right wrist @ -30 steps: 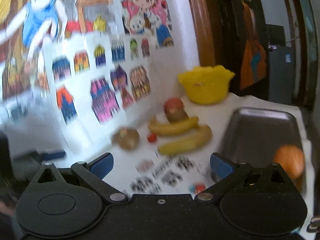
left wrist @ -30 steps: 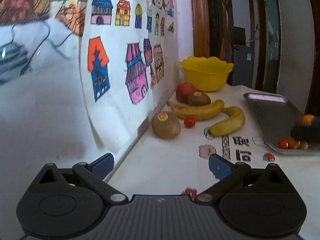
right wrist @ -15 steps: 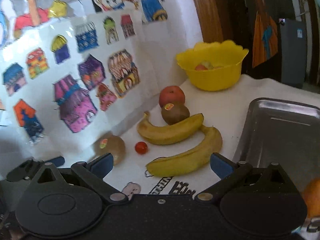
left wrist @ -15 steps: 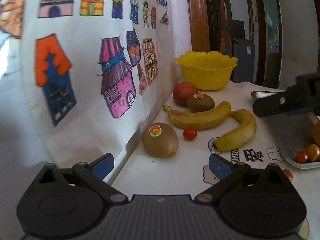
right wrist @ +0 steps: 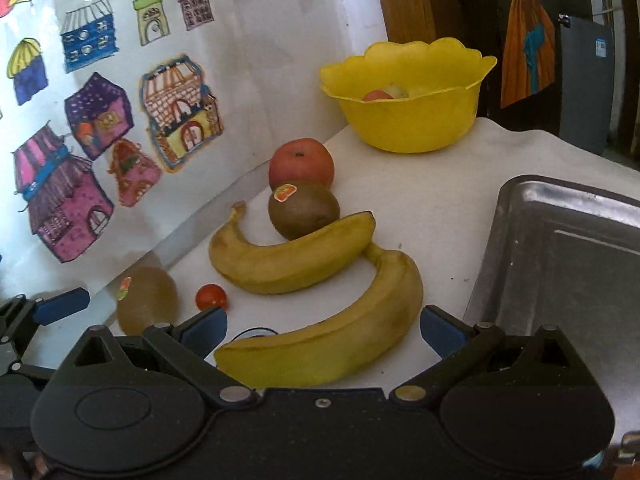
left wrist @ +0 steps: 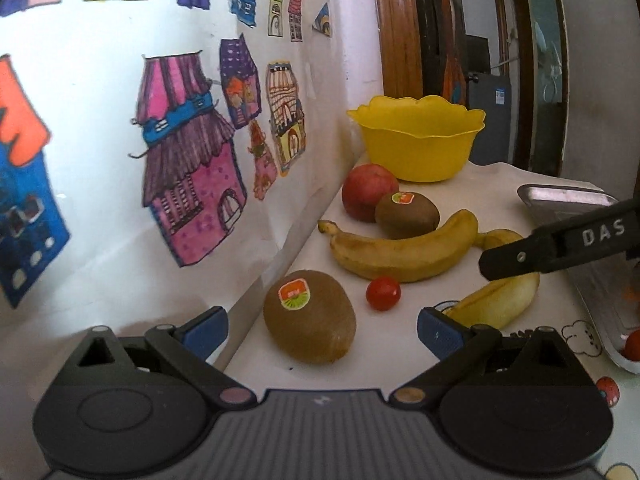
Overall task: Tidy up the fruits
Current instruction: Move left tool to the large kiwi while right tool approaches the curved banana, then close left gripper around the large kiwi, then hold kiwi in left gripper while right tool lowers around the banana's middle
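Fruit lies along the wall on the white table (right wrist: 432,208). The left gripper (left wrist: 322,330) is spread wide, a stickered kiwi (left wrist: 310,316) sitting between its blue fingertips, not touched by either as far as I can see. A cherry tomato (left wrist: 383,293) sits just ahead and to its right. The right gripper (right wrist: 323,330) is also released, its tips either side of the near banana (right wrist: 340,332). Ahead of it the second banana (right wrist: 292,256) curls round another kiwi (right wrist: 303,210), with an apple (right wrist: 301,162) behind. Farther on stands a yellow bowl (right wrist: 412,120), and a steel tray (right wrist: 560,264) lies to its right.
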